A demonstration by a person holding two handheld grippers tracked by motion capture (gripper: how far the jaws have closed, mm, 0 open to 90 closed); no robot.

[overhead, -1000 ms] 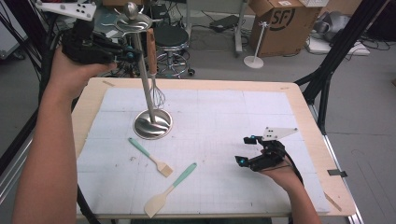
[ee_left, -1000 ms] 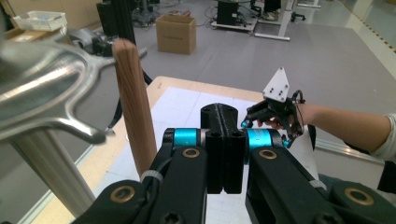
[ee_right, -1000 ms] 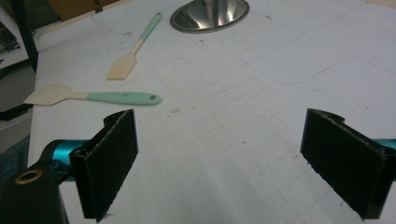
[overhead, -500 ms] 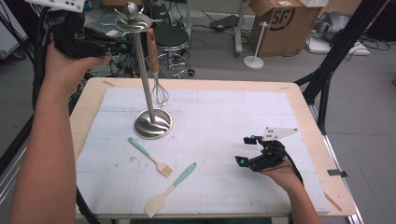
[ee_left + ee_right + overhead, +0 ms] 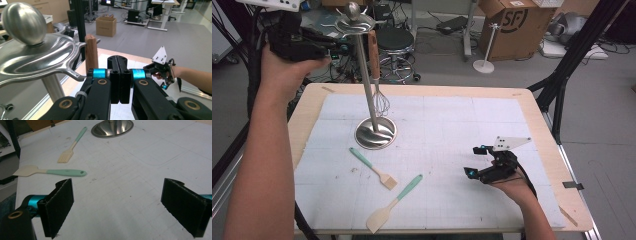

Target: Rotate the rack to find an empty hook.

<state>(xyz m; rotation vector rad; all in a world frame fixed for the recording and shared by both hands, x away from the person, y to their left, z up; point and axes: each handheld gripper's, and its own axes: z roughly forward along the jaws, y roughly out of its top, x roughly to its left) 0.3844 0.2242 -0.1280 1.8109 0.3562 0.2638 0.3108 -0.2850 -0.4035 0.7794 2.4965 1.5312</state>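
A steel utensil stand rises from the mat, with a knobbed top disc. From a hook of the disc hangs a whisk by its wooden handle. My left gripper is held high, just left of the disc, shut with nothing between its fingers; the handle is just beyond the tips, slightly left. My right gripper rests on the mat at the right, open and empty. A teal-handled brush and a teal-handled spatula lie in front of the stand.
A white gridded mat covers the wooden table. Behind the table are a stool, a cardboard box and black frame legs. In the right gripper view, the brush and spatula lie ahead on the left.
My left gripper has shifted a touch leftward, away from the stand's top. The whisk, the utensils and my right gripper are where they were.
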